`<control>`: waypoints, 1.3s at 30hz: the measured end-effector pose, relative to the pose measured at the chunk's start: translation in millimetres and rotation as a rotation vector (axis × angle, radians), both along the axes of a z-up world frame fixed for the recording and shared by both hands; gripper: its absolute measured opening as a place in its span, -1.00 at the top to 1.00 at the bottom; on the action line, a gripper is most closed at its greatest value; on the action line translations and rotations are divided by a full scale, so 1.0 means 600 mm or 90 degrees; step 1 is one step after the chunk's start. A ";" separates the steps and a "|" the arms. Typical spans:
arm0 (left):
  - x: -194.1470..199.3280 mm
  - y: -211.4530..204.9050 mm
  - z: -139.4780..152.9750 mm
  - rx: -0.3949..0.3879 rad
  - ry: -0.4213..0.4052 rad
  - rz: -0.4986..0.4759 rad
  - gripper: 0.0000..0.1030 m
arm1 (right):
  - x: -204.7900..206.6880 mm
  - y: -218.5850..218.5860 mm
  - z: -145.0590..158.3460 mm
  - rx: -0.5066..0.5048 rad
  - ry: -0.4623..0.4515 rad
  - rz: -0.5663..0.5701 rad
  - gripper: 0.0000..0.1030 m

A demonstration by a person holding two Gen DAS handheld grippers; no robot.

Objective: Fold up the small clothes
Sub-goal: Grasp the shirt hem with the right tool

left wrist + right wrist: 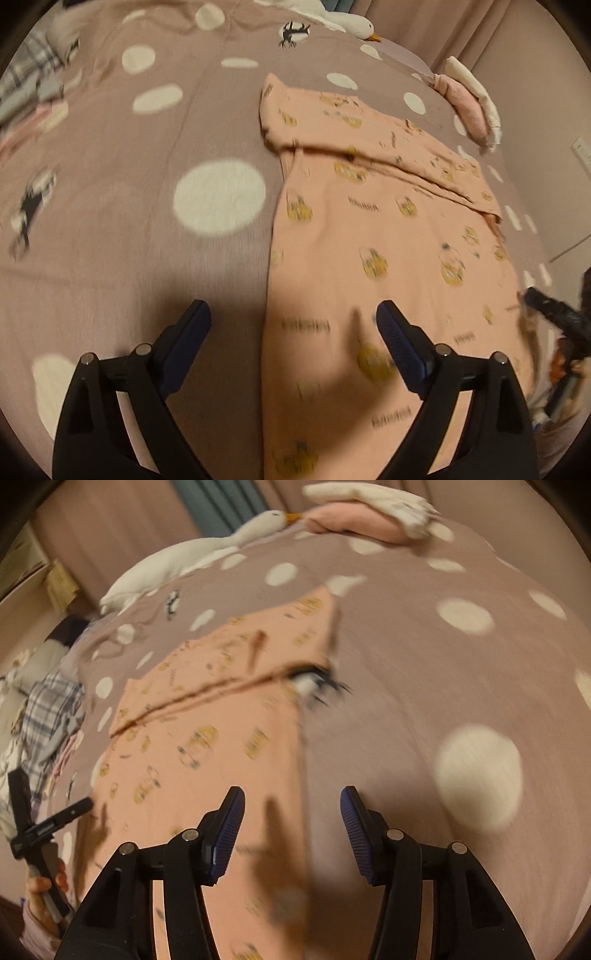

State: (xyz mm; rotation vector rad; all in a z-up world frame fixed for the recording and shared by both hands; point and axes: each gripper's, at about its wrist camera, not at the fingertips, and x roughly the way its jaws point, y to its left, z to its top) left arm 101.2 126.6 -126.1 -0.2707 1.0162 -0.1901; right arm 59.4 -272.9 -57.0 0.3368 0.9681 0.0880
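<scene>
Both jaws released: left hand-held gripper (293, 317) and right hand-held gripper (291, 801) could snag the folded shirt (388, 229), undoing it.

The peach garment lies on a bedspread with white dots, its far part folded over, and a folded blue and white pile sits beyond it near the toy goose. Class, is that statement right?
Not quite. The pile beyond the peach garment is pink and white, not blue and white, as the right wrist view shows. The rest holds: the garment lies on the dotted bedspread, its far part folded over, near the toy goose.
</scene>
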 end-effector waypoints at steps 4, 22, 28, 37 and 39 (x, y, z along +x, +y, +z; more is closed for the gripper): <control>-0.032 0.026 -0.007 -0.119 0.023 -0.017 -0.80 | -0.031 -0.017 -0.012 0.058 0.018 -0.004 -0.05; -0.008 0.003 -0.014 -0.348 0.056 -0.059 -0.97 | 0.006 -0.008 -0.058 0.296 0.035 0.082 -0.20; -0.035 0.008 -0.015 -0.332 0.049 -0.077 -0.66 | -0.006 -0.001 -0.064 0.329 0.048 0.111 -0.20; -0.104 0.001 -0.024 -0.349 0.065 -0.123 -0.49 | -0.098 0.003 -0.069 0.337 0.054 0.166 -0.20; -0.100 -0.004 -0.025 -0.351 0.066 -0.121 -0.49 | -0.103 0.007 -0.067 0.331 0.053 0.167 -0.20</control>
